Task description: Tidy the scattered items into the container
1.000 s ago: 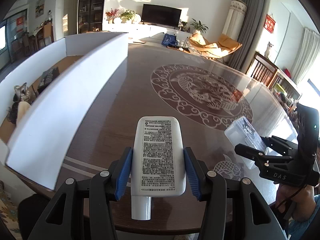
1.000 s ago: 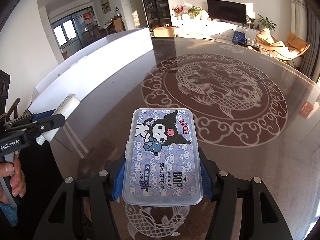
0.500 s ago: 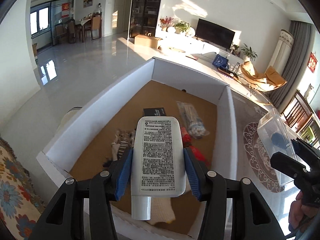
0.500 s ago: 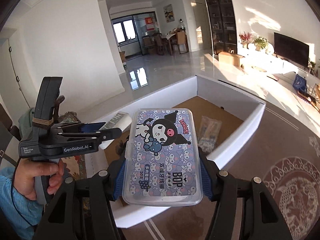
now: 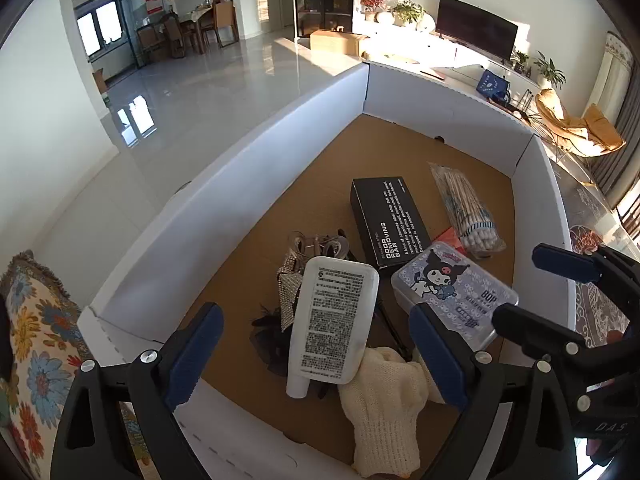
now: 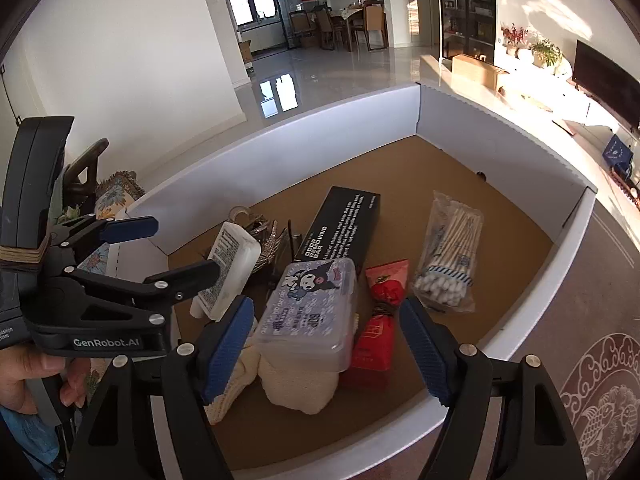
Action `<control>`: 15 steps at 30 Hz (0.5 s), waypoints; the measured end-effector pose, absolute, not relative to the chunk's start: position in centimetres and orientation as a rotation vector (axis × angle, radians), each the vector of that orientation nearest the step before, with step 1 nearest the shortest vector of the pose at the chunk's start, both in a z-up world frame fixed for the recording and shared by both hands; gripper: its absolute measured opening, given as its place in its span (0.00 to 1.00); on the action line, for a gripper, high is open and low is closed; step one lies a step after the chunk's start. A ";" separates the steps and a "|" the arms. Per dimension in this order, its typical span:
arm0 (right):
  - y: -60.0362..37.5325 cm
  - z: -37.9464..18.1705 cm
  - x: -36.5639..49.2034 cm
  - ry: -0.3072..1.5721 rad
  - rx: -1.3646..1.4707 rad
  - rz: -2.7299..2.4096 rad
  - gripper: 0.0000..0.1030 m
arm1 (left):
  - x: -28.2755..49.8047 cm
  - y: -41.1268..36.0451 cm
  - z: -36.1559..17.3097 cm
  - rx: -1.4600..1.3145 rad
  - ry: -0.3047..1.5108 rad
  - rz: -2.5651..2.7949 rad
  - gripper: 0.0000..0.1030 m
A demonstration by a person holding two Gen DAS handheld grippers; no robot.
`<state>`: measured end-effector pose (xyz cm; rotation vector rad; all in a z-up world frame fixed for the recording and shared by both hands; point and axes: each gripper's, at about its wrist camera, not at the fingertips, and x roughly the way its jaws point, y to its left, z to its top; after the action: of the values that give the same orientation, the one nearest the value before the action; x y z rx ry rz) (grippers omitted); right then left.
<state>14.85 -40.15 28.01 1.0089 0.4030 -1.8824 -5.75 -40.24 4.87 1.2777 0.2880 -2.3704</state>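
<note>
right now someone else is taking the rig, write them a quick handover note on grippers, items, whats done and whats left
Left gripper: open, jaws have just been opening, nothing pressed between them; the white tube lies below in the box.
Right gripper: open, jaws have just been opening; the cartoon case has dropped onto the cream cloth.
White box also holds the black carton, cotton swabs and red pouch.
Done: both carried items are in the box.
Left: lift both grippers clear, then check the table for strays; none show in these views.
</note>
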 end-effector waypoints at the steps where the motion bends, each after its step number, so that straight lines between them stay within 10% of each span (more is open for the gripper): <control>1: -39.8 28.4 14.7 0.411 1.007 -1.897 0.75 | -5.4 -40.2 5.4 1.256 0.298 -2.363 0.93; 15: -34.7 31.7 16.2 0.528 0.967 -1.953 0.75 | -2.4 -35.6 11.2 1.070 0.276 -2.323 0.99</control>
<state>16.17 -34.67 31.70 0.9675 0.5284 -1.9534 -2.43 -35.63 11.22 1.0699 0.2758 -2.3227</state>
